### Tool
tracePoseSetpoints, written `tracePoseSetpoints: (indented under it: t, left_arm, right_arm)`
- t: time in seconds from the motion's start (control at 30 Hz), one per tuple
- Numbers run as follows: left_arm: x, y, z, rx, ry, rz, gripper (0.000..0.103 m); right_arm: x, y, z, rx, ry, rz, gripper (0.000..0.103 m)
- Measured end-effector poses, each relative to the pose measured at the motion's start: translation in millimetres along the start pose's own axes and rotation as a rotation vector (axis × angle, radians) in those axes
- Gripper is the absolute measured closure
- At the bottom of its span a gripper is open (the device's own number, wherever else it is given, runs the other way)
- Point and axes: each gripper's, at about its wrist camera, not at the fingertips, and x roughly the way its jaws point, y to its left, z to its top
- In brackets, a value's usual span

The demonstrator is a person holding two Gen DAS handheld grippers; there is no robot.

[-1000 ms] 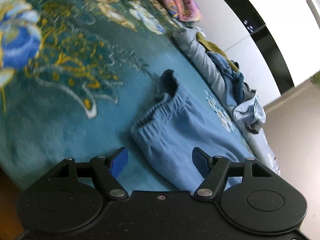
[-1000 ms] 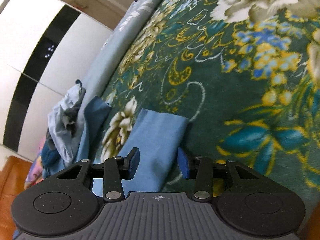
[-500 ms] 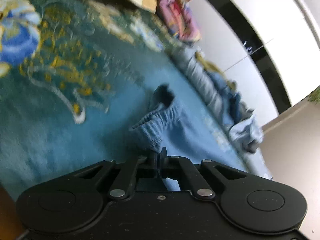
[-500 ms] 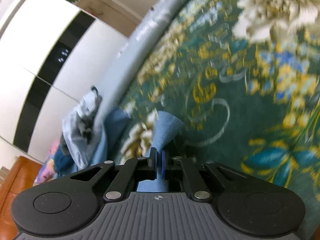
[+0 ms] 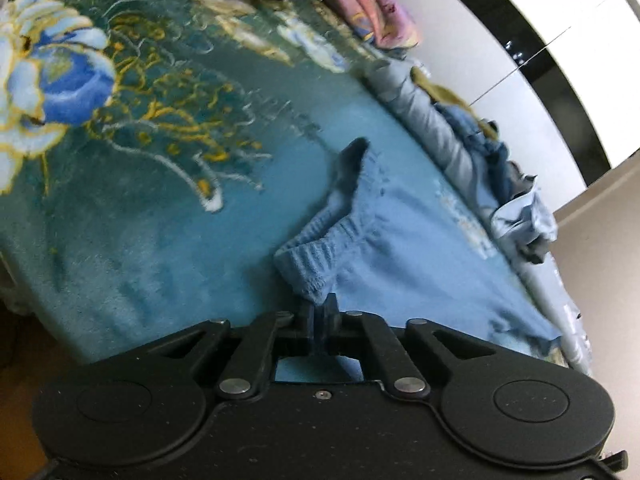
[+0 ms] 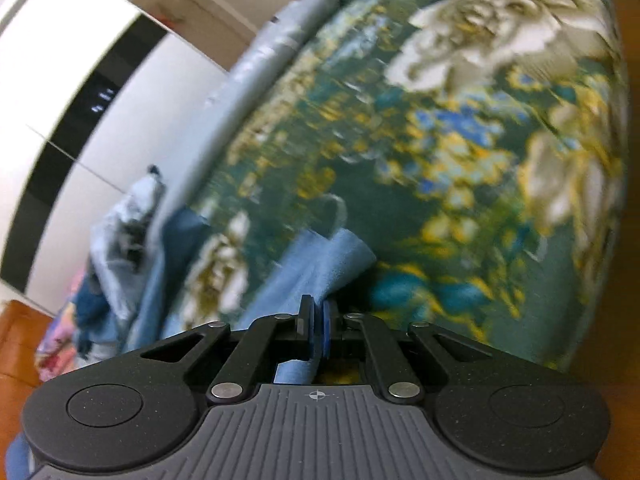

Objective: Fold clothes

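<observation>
Light blue fleece trousers (image 5: 400, 248) lie on a teal floral blanket (image 5: 140, 160). My left gripper (image 5: 320, 312) is shut on the near corner of their ribbed elastic waistband, which is bunched and slightly raised. In the right wrist view my right gripper (image 6: 318, 320) is shut on the hem end of the same trousers (image 6: 320, 264), lifting the cloth into a peak above the blanket (image 6: 460, 160).
A heap of blue and grey clothes (image 5: 508, 184) lies along the bed's far edge, also in the right wrist view (image 6: 124, 232). A pink patterned cloth (image 5: 372, 8) sits beyond. A white wardrobe (image 6: 60, 100) stands past the bed. Wooden floor (image 6: 20, 340) shows below.
Both grippers were open over the trousers a second ago. They closed on the cloth, left on the waistband and right on the hem, and have lifted it a little.
</observation>
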Motion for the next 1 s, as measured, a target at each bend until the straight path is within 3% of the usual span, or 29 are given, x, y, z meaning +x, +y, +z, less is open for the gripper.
tracePoseSetpoints:
  t: [0.07, 0.13, 0.23, 0.37, 0.53, 0.7, 0.87, 1.0]
  left_arm:
    - [-4.8, 1.0, 7.5, -0.002, -0.013, -0.004, 0.086]
    - [-12.1, 3.4, 15.0, 0.005, -0.043, 0.011, 0.075]
    - [-24.5, 9.3, 24.8, 0.021, -0.108, 0.089, 0.074]
    - [-29.5, 13.2, 42.9, 0.051, -0.144, 0.12, 0.066]
    - [4.3, -10.4, 63.7, 0.081, -0.134, 0.082, 0.058]
    - [61.9, -48.9, 78.0, 0.14, -0.044, 0.039, 0.052]
    - [107.0, -77.0, 85.5, 0.187, -0.02, 0.051, 0.052]
    - [128.4, -88.8, 88.7, 0.228, -0.02, 0.077, 0.053]
  right_arm:
    - [-1.9, -1.6, 2.8, 0.005, -0.01, -0.036, 0.098]
    - [-7.6, -3.9, 9.3, 0.025, -0.05, -0.093, 0.089]
    - [-9.4, -5.0, 24.0, 0.038, -0.093, -0.155, 0.088]
    - [-6.9, -0.8, 44.2, 0.035, -0.14, -0.214, 0.086]
    - [45.4, 67.2, 52.0, -0.079, -0.071, -0.079, 0.077]
    - [120.2, 151.3, 46.2, -0.177, 0.064, 0.067, 0.071]
    - [185.9, 217.6, 41.0, -0.27, 0.118, 0.079, 0.07]
    - [231.0, 237.7, 48.9, -0.263, 0.118, 0.042, 0.066]
